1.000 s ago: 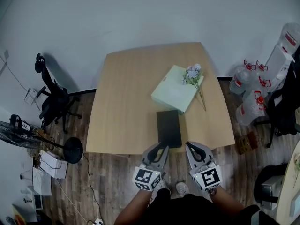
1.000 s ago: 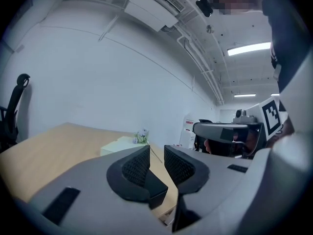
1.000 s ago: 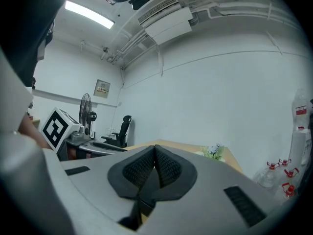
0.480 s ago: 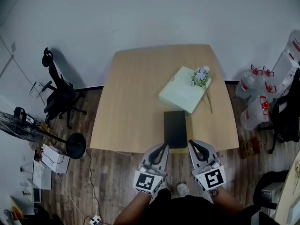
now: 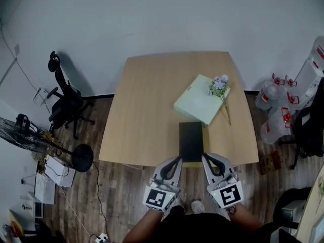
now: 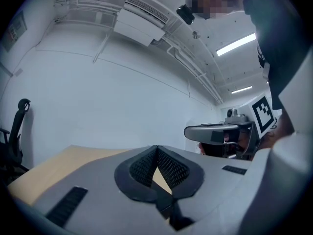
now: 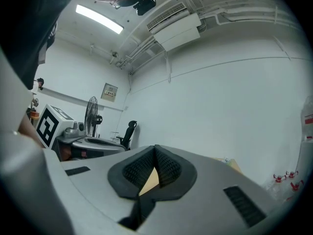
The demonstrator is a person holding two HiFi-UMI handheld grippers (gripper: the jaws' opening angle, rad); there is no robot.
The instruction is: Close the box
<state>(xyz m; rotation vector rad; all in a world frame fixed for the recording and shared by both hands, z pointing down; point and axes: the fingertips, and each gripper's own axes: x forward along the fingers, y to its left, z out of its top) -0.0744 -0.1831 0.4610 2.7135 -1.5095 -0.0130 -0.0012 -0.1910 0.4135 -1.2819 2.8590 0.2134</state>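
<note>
Down at the near edge of the light wooden table [image 5: 142, 115], the left gripper [image 5: 177, 160] is squeezing its two jaws tight together on nothing. Beside it, the right gripper [image 5: 205, 157] is pinching shut too, holding nothing. The flat black rectangular box [image 5: 191, 139] is lying on the table, its near end sitting between their tips. Behind it, a pale green flat box [image 5: 198, 105] is carrying a small bunch of white flowers [image 5: 219, 84].
</note>
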